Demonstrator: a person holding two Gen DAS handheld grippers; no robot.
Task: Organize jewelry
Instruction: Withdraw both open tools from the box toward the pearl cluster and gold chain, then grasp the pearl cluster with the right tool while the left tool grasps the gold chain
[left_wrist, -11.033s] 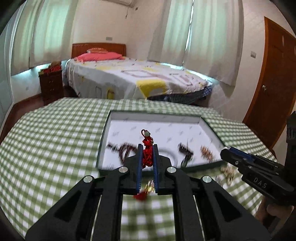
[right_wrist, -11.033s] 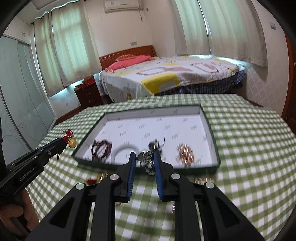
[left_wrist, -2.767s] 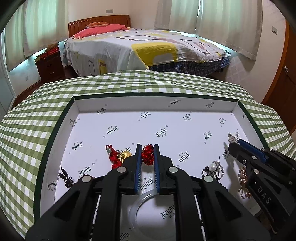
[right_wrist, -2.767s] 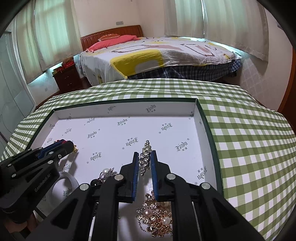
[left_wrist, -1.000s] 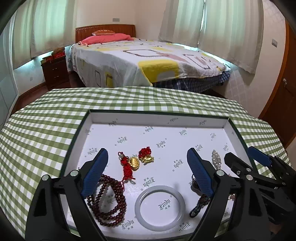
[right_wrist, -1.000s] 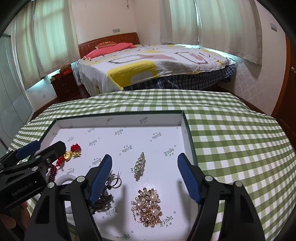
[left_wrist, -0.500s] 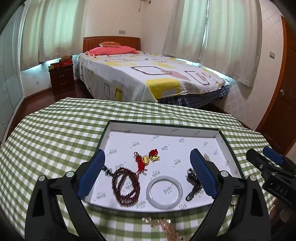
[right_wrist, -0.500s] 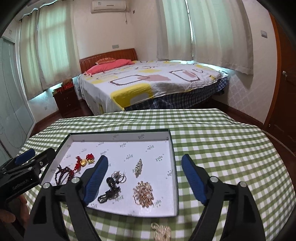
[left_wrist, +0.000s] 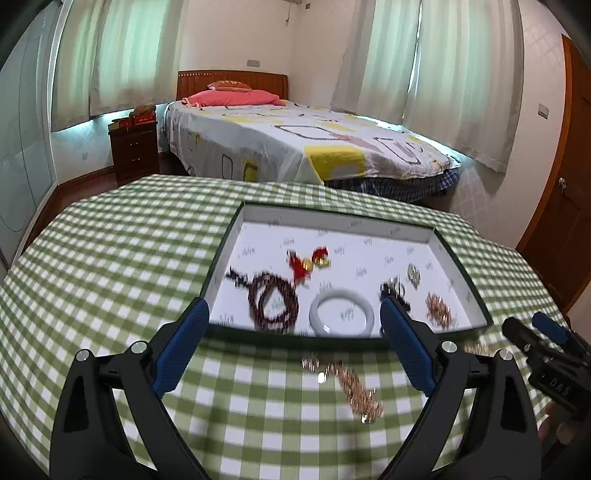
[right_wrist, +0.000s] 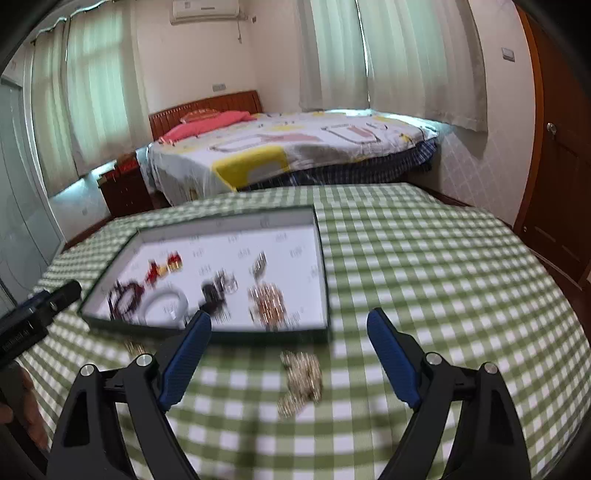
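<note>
Two grippers, left (left_wrist: 293, 352) and right (right_wrist: 288, 356), both spread wide, nothing held | your right jaws just widened, nothing between | tray (left_wrist: 236, 236) holds sorted pieces | gold chain (left_wrist: 354, 384) lies on cloth (left_wrist: 110, 258) near tray, so you can grab it next

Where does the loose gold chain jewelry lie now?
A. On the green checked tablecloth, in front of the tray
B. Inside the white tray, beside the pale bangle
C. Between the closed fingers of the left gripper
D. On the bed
A. The gold chain jewelry lies on the green checked tablecloth, outside the near wall of the white tray, under the open left gripper, which holds nothing.
</note>
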